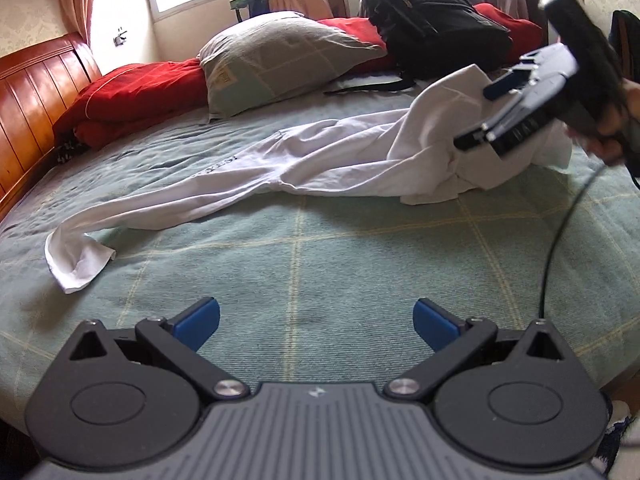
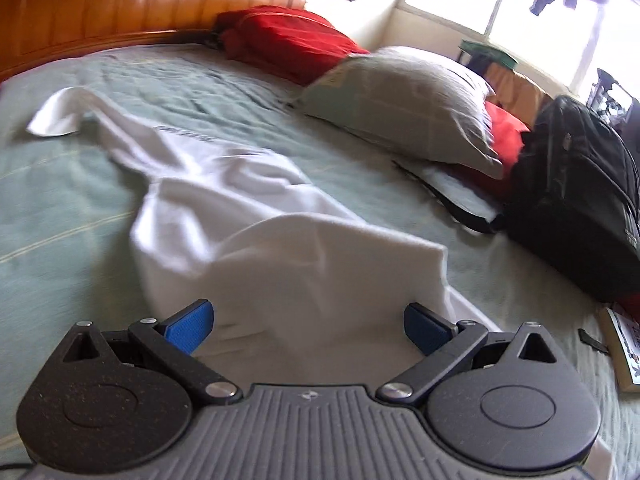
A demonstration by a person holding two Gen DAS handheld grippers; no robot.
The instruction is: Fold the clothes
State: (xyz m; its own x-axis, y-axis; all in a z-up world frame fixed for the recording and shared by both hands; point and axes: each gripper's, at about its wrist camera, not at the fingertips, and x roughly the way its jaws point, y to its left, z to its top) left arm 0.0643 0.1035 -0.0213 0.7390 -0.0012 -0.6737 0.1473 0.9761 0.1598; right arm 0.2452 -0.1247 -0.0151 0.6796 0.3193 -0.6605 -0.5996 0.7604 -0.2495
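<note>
Both grippers (image 1: 316, 322) (image 2: 308, 326) gape over white garment (image 1: 320, 156) on bed (image 1: 320, 264).

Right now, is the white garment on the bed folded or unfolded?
Unfolded: the white garment lies strung out and crumpled across the bed.

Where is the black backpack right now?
In both views the black backpack sits at the bed's far side, against the red bedding, right of the grey pillow.
</note>
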